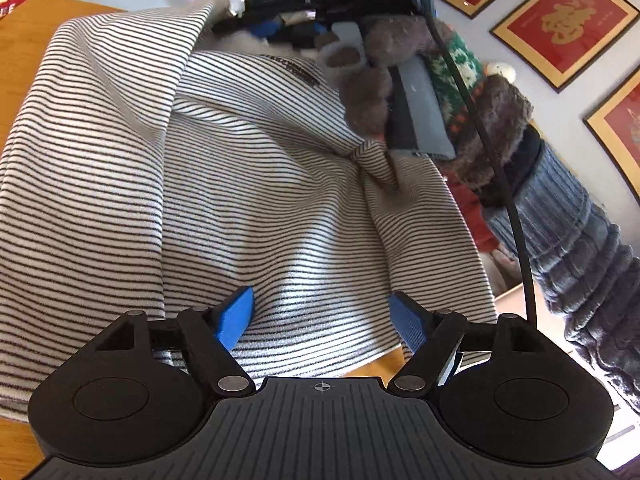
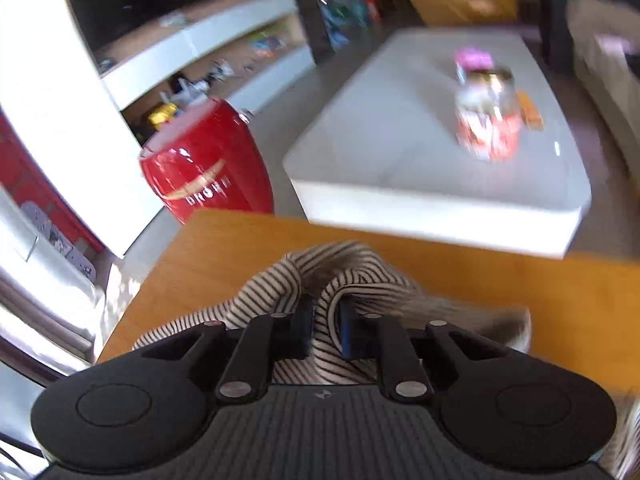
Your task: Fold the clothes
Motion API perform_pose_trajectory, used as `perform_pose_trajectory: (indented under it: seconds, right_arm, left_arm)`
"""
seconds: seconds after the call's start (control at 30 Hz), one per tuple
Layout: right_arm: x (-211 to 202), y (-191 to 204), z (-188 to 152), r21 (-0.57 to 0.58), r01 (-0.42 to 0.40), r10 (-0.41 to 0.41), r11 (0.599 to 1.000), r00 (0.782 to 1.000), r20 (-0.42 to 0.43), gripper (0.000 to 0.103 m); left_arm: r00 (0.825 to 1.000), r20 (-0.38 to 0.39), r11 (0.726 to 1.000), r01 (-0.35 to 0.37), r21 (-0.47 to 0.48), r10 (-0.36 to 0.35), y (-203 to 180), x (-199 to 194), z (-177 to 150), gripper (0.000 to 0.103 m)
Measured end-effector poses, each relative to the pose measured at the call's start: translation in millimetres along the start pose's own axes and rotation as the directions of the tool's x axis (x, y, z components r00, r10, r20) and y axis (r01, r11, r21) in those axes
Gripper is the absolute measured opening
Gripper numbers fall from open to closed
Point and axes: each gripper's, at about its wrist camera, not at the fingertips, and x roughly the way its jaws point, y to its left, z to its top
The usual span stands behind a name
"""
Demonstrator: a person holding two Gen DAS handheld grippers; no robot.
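Left wrist view shows the left gripper (image 1: 322,316) open just above the striped shirt (image 1: 224,184) on the wooden table (image 1: 24,52), while the right gripper (image 2: 324,330), upper right, pinches its raised edge.

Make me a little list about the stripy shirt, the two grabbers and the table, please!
garment: striped shirt, partly lifted and bunched
surface: orange wooden table
left gripper: open above the shirt, holding nothing
right gripper: shut on a bunched fold of the shirt
behind the table: red bin, white coffee table
fold: not finished
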Motion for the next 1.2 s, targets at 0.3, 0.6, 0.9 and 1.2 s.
perform_pose_trajectory:
  seconds: [0.3, 0.6, 0.9, 1.2]
  right_arm:
    - [-50.1, -0.5, 29.8, -0.128, 0.183, -0.152, 0.975, 0.963, 0.220, 0.027]
    - [-128.3, -60.0, -79.4, -0.073, 0.279, -0.272, 0.957, 0.958, 0.095, 0.065]
    - [-97.3, -76.2, -146.7, -0.013, 0.246, -0.246, 0.969, 0.969, -0.018, 0.038]
    - [-171.2, -68.8, -157.3, -0.045, 0.137, -0.134, 0.990, 0.988, 0.073, 0.019]
  left_arm:
    - [1.000, 0.008, 0.999, 0.026, -0.029, -0.026, 14.4, -0.1, 11.7, 0.081]
    - [0.923, 0.317, 0.940, -0.287, 0.184, 0.220, -1.4, -16.1, 68.7, 0.098]
    - [0.787, 0.328, 0.772, -0.600, 0.209, 0.523, 28.5, 30.8, 113.3, 0.091]
    - [0.812, 0.242, 0.795, -0.577, 0.188, 0.532, 33.2, 2.4, 86.4, 0.025]
